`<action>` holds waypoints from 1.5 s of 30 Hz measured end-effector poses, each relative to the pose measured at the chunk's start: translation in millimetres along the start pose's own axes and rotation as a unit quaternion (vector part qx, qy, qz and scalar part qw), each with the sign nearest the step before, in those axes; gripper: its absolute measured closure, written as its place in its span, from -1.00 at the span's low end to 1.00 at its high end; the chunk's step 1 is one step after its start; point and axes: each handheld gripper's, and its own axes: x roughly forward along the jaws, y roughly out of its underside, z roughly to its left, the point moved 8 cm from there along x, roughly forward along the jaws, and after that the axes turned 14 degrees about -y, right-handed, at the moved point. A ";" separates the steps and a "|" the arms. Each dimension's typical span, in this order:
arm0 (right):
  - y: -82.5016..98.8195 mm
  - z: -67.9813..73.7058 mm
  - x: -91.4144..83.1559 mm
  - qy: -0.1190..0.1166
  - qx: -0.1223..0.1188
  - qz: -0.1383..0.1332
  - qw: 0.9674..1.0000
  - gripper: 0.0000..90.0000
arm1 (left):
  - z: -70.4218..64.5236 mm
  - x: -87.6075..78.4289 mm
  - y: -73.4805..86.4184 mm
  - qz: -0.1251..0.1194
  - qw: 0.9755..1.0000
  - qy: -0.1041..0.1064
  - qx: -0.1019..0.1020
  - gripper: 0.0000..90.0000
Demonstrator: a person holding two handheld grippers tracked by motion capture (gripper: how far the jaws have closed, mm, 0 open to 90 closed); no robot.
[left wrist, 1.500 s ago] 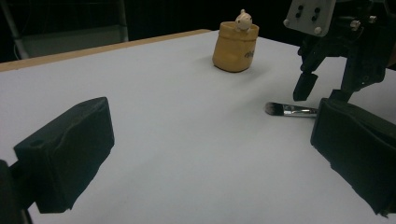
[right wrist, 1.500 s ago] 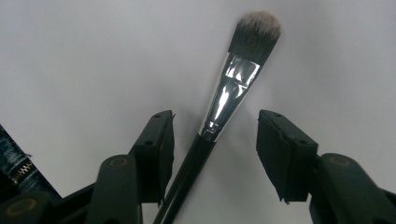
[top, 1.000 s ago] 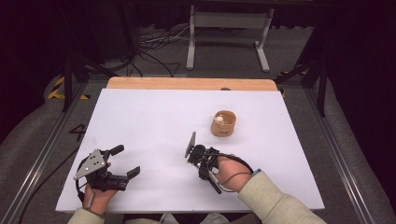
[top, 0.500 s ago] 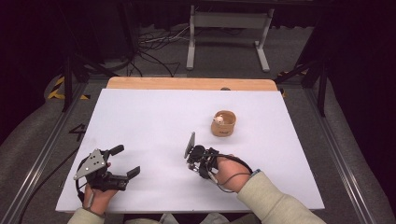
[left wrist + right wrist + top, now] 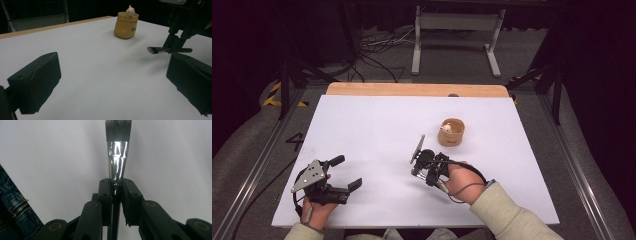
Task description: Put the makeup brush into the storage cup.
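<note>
Shifted slightly toward lower centre of the high view since a second ago: right tool [image 5: 428, 161], clamped tight on a paintbrush [image 5: 117, 162] above the white bench [image 5: 377, 125], near the tan pot [image 5: 451, 132]. At lower left, left tool [image 5: 343, 172], wide open, empty.

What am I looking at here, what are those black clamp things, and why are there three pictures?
A person sits at a white table, holding a hand-operated two-jaw gripper in each hand. One picture comes from a camera above the table; the other two come from cameras riding on each gripper, looking along its jaws. The right gripper is clamped on a flat paintbrush with a shiny metal collar. The left gripper is open and holds nothing. On the table stands a small tan pot with a little figure peeking out.
</note>
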 end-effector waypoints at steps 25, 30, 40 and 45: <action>-5.7 -1.0 -47.4 0.001 -0.046 -0.174 0.984 0.75 | -1.3 0.2 0.2 0.001 1.000 0.001 -0.005 -1.00; -6.2 -2.9 -55.6 0.004 -0.057 -0.221 0.974 0.75 | -1.4 0.4 0.2 0.000 1.000 0.001 -0.005 -1.00; -4.1 -9.4 -77.8 0.011 -0.062 -0.318 0.946 0.74 | -1.4 0.3 0.5 0.003 1.000 0.003 -0.005 -1.00; -2.4 -14.5 -87.2 0.019 -0.059 -0.366 0.929 0.74 | -1.6 0.6 0.6 0.003 1.000 0.004 -0.001 -1.00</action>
